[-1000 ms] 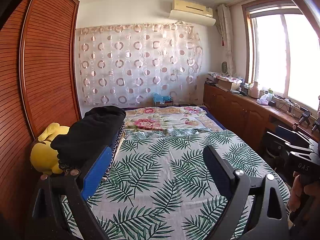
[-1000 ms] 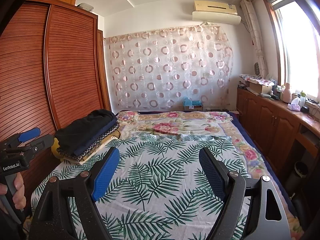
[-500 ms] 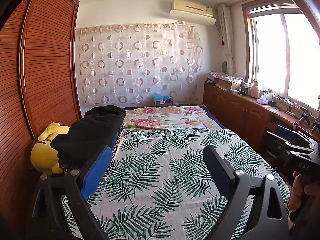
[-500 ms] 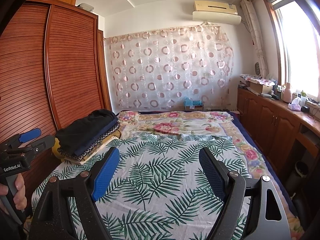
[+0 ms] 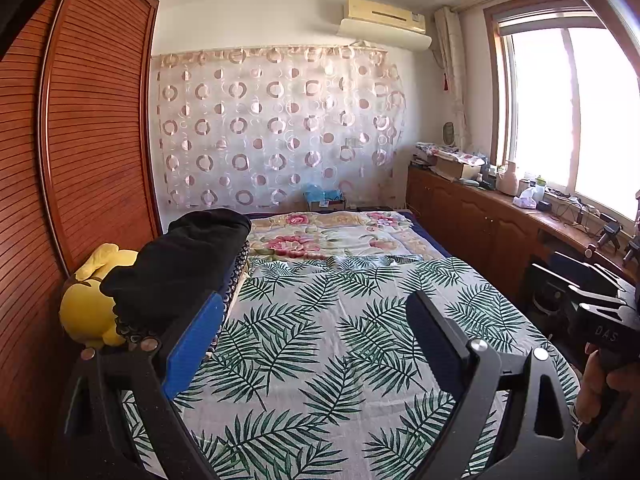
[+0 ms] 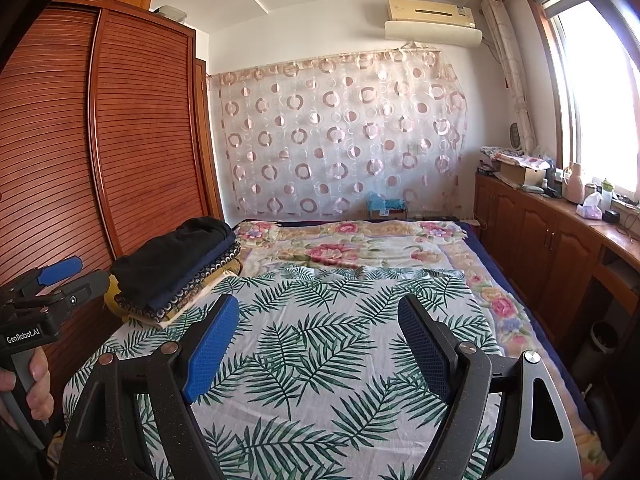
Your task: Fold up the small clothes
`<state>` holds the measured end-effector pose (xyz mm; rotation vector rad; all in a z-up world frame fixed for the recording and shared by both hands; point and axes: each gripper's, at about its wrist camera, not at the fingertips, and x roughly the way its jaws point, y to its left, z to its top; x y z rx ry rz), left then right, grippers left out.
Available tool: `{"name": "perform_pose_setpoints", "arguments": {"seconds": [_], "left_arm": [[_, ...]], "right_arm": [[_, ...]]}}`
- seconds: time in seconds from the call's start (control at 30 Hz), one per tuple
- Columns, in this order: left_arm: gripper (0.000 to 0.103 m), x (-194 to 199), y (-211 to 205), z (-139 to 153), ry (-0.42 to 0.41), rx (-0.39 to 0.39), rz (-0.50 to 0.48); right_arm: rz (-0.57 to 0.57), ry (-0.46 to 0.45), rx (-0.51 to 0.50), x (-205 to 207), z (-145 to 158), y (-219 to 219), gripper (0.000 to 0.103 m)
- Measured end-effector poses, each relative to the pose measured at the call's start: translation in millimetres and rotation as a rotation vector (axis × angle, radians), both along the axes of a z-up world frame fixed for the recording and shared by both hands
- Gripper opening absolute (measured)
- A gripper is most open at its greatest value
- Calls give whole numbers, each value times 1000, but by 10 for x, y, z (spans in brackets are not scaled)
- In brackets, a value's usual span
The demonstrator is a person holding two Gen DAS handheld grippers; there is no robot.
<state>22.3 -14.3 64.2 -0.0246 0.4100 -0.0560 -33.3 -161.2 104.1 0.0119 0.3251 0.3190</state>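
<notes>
Two grippers are held above the near edge of the bed [image 6: 520, 312], both with jaws apart and nothing between them: the left gripper [image 5: 316, 344] and the right gripper [image 6: 316, 340]. A stack of clothes [image 6: 180, 268] lies at the bed's left edge, black cloth uppermost, patterned layers beneath, seemingly folded already. No loose garment is seen on the leaf-print sheet [image 6: 320, 340]. A likely risk: the soft stack could be toppled if gripped from the side, or the thin sheet pinched along with a garment. A yellow plush toy [image 5: 92, 300] sits beside the stack.
</notes>
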Motion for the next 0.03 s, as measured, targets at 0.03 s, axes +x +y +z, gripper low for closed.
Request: {"name": "perform_pose_setpoints", "arguments": {"seconds": [0.03], "left_arm": [[93,1,3,0,0,0,0]], "right_arm": [[1,0,1,1,-3,-2,83]]}}
